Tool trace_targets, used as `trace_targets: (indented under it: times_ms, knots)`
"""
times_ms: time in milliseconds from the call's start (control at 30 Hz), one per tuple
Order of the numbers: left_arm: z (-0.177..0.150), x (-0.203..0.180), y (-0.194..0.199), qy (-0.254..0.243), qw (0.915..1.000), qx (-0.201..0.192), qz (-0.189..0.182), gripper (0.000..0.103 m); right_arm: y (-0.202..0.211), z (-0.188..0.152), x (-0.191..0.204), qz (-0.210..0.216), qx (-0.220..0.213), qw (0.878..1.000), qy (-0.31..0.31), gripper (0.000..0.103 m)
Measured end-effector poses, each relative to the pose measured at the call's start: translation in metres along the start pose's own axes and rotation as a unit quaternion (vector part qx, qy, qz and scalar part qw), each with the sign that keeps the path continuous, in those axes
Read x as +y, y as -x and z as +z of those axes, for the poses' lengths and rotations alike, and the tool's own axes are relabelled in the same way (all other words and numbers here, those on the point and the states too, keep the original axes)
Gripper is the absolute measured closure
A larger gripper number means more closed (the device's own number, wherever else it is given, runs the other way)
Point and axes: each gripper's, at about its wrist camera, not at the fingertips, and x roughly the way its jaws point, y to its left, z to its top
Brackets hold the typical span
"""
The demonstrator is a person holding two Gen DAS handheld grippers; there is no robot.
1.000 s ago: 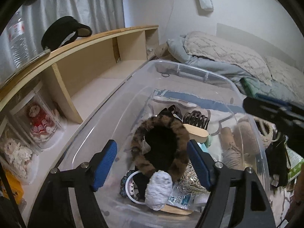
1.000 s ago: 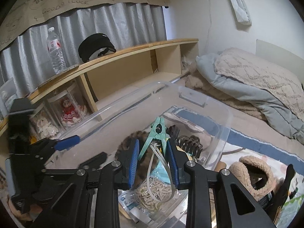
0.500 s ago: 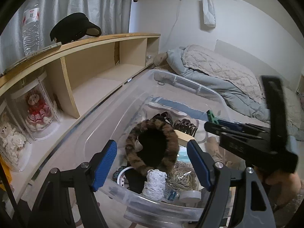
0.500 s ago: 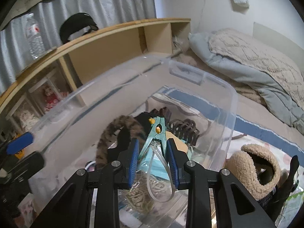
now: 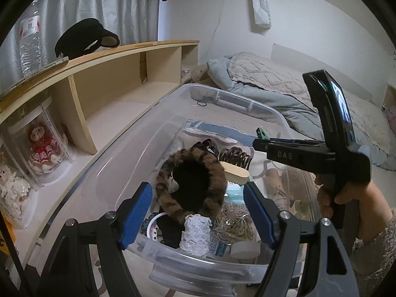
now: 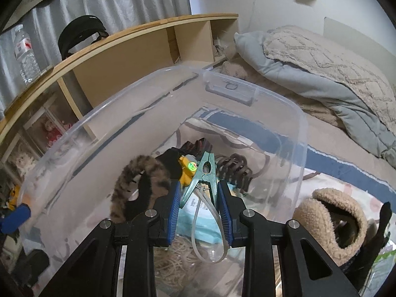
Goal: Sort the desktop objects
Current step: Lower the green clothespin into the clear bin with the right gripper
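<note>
A clear plastic bin [image 5: 272,110] [image 6: 284,104] sits on the floor. It holds a leopard-fur earmuff [image 5: 193,185] [image 6: 133,175], a dark claw hair clip [image 5: 235,156] [image 6: 234,168], a white lace roll [image 5: 196,231], cord and packets. My right gripper [image 6: 198,203] is shut on a green clothes peg [image 6: 201,175] with a white loop hanging from it, held over the bin's inside. In the left wrist view that right gripper [image 5: 262,143] reaches in from the right, with the peg's green tip [image 5: 261,133] showing. My left gripper [image 5: 198,212] stands open over the bin's near end, nothing between its fingers.
A wooden shelf [image 5: 123,57] runs along the left with a black visor [image 5: 84,37], a water bottle [image 5: 29,44] and dolls in clear cases [image 5: 40,148]. A bed with grey and beige blankets [image 5: 272,84] lies behind. A beige fleece slipper [image 6: 331,220] sits right of the bin.
My right gripper has come lower and further over the bin with the peg still in it. The left gripper has tilted slightly and stays open.
</note>
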Motion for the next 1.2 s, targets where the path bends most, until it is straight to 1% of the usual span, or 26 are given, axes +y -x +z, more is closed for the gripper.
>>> trace_targets:
  times_ms: [167,433,600,933,1200]
  knots:
    - [0.000,-0.002,0.001,0.000,1.0000,-0.001,-0.005,0.027,-0.001,0.001,0.011,-0.016,0.006,0.999,0.027,0.072]
    - [-0.001,-0.005,0.002,-0.008,1.0000,-0.001,-0.005,0.027,-0.008,0.001,0.002,0.001,0.028,1.000,0.002,0.072]
    - [0.000,-0.002,0.001,-0.005,1.0000,-0.001,-0.005,0.027,-0.010,0.001,0.009,-0.011,0.032,0.999,0.020,0.072]
    - [-0.001,0.000,0.001,-0.008,0.9999,-0.001,-0.008,0.027,-0.012,0.000,0.013,-0.031,0.037,0.998,0.034,0.072]
    - [-0.002,-0.003,0.001,-0.015,0.9998,0.000,-0.009,0.027,-0.012,-0.001,0.011,-0.028,0.040,0.998,0.030,0.072]
